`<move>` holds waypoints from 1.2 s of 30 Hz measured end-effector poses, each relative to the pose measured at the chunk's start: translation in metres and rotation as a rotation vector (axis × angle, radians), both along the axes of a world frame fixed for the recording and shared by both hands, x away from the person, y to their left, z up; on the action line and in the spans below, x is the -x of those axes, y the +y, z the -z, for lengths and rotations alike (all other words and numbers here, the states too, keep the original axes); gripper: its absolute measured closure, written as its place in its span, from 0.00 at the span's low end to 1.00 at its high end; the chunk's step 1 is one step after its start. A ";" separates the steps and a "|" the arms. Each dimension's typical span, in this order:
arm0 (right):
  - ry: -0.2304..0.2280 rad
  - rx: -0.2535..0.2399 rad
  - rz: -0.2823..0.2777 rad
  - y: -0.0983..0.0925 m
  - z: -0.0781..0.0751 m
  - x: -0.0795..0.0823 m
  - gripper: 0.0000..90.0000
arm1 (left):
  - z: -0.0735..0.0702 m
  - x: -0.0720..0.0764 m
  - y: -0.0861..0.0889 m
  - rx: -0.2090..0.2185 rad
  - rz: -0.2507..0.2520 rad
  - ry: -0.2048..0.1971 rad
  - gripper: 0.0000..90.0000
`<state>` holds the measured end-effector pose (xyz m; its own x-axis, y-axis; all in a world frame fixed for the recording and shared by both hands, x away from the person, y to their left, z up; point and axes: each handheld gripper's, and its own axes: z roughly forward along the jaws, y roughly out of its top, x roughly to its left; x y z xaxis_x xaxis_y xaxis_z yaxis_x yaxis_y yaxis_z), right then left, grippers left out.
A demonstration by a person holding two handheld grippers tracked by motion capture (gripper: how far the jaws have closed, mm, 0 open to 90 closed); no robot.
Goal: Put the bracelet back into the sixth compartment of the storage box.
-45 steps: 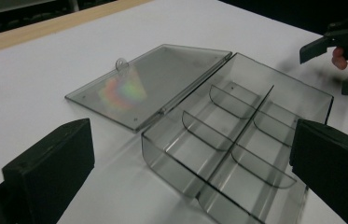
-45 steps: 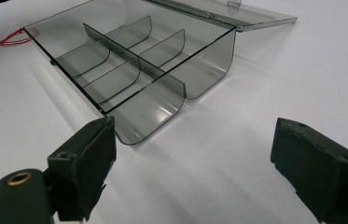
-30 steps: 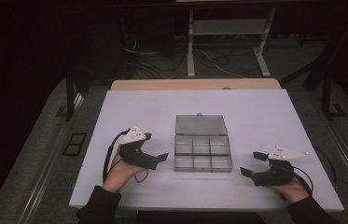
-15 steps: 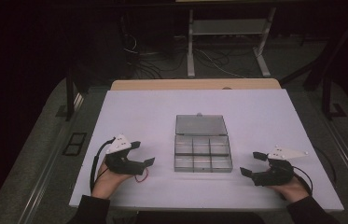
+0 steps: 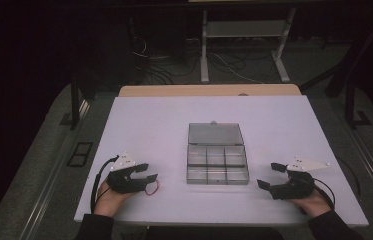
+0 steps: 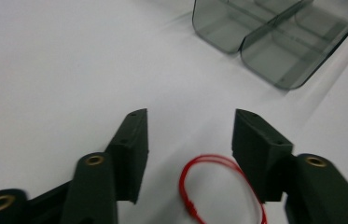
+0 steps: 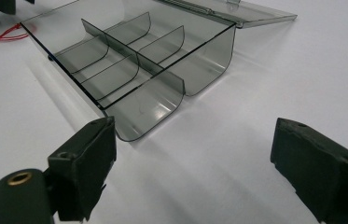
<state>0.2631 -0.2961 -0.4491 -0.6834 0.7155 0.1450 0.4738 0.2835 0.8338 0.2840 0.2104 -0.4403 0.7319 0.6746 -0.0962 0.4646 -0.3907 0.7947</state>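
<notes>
Left gripper view places the red loop (image 6: 223, 189) of thin cord or wire flat on the white desk (image 6: 59, 70), between the two black jaws of the left claw (image 6: 190, 140) and slightly toward the jaw on the view's right. The jaws straddle the loop so that closing gathers it from both sides. They have just been closing, but neither pad presses on the loop; treat the left claw as released around it, not grasping. Whether the right-hand jaw already brushes the loop's edge cannot be told, as that corner is blurred.

Ahead of the left claw and to its right stands the clear compartment box (image 6: 274, 42), apart from the loop. The lid lies folded back flat, leaving the six compartments open from above, presumably to receive the loop.

In the high view, the left claw (image 5: 144, 172) rests low on the desk (image 5: 294, 115) with the red loop (image 5: 151, 188) just at its tips and the compartment box (image 5: 217, 160) between the two claws. The right claw (image 5: 270, 175) lies well apart from the loop, on the far side of the box.

Right gripper view shows the right claw (image 7: 190, 154) spread wide and empty, the box's near corner (image 7: 134, 126) just ahead of its left jaw. This posture suits standby, or steadying the box if it slides.
</notes>
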 end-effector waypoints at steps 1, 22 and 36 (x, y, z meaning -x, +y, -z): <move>0.000 -0.001 0.001 0.000 0.000 0.000 0.15 | 0.001 0.000 0.001 -0.002 -0.004 0.005 0.54; -0.004 0.005 -0.002 0.001 -0.001 0.001 0.15 | 0.006 -0.002 0.006 -0.033 0.021 0.053 0.82; -0.007 0.006 -0.001 0.001 -0.001 0.001 0.15 | 0.009 -0.003 0.006 -0.067 0.025 0.084 0.89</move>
